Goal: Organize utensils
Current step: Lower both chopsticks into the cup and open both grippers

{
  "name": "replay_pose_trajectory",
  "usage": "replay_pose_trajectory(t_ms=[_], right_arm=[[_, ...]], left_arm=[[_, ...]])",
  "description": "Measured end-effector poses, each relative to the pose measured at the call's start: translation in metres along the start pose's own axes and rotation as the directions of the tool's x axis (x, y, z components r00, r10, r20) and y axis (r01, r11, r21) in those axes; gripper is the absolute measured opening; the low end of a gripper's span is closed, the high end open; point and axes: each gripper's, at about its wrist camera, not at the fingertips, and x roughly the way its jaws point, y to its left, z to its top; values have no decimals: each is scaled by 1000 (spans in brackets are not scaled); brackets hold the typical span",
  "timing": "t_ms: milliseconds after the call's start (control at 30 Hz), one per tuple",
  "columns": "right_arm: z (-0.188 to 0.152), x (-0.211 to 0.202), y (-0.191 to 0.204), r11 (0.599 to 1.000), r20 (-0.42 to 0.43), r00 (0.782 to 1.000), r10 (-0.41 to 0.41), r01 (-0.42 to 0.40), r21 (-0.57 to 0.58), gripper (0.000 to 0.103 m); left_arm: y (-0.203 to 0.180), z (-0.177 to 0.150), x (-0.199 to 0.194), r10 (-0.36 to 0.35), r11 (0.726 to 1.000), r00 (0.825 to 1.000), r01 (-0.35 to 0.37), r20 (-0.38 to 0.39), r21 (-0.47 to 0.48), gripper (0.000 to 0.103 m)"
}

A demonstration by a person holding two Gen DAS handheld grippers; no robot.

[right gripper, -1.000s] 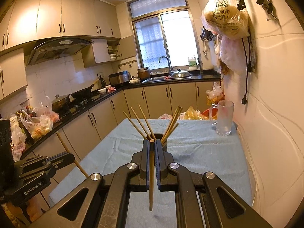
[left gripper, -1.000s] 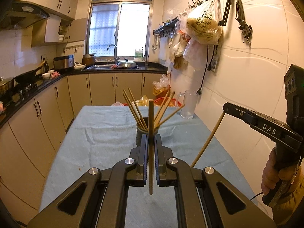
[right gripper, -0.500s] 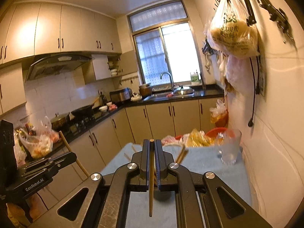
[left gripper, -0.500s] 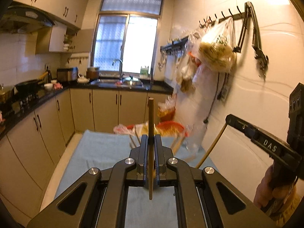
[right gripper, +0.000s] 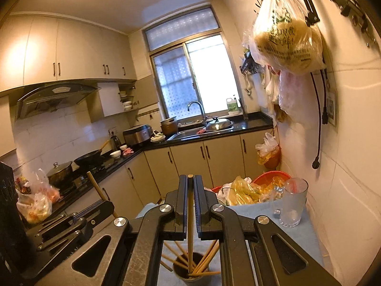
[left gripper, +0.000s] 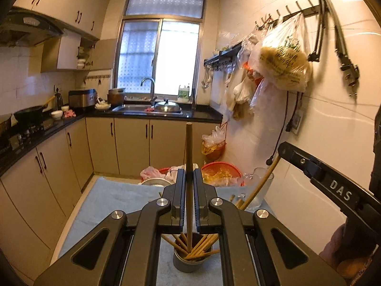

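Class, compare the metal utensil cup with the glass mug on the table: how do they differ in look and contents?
The metal utensil cup is opaque grey; the glass mug is clear. The cup holds a fan of wooden chopsticks; the mug holds no chopsticks. The mug has a side handle; none shows on the cup. Both stand upright on the blue tablecloth.

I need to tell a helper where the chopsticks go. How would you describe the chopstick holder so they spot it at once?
On the table under the blue cloth, look at the near end, straight below both grippers. There stands the holder, a small grey metal cup with chopsticks fanning out of it. The glass mug near the wall is clear and holds no chopsticks.
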Motion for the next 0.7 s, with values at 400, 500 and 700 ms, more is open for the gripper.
replay_pose_trajectory(t_ms=[400,500,700], right_arm=[[-44,49,-9,1000,-129,992,-2,2,-2,6],[-52,55,-11,1000,-153,988,1,0,3,6],[-64,62,-14,1000,-193,981,6,-5,8,6]], left_arm=[[10,-37,42,42,999,994,-40,-100,16,6],[8,-44,44,44,999,993,-41,-110,29,6],[6,-58,52,50,998,988,-46,-147,36,6]])
